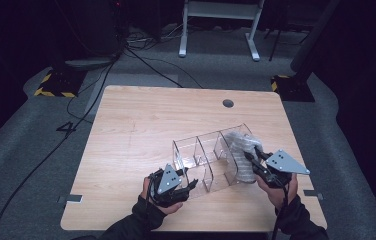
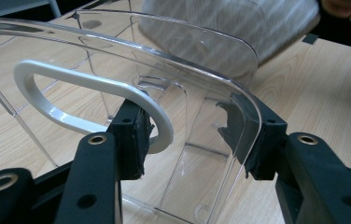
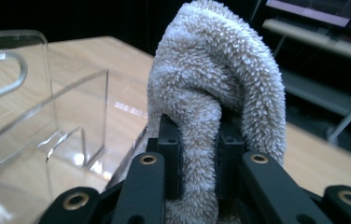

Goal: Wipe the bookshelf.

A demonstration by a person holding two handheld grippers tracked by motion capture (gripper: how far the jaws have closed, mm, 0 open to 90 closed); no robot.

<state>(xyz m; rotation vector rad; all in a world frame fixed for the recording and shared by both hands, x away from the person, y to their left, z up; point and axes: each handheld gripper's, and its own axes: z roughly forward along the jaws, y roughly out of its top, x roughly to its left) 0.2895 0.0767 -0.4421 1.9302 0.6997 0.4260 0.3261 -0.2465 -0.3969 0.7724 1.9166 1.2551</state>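
Gripping towel [image 3: 215, 88] beside organizer's [image 1: 211, 150] edge

Left gripper [image 1: 188, 184], near the table's front edge, jaws clamped half-wide, hand [image 1: 158, 200] behind it. Right gripper [image 1: 250, 152], near the right edge, jaws pinched nearly together, hand [image 1: 277, 192] below.
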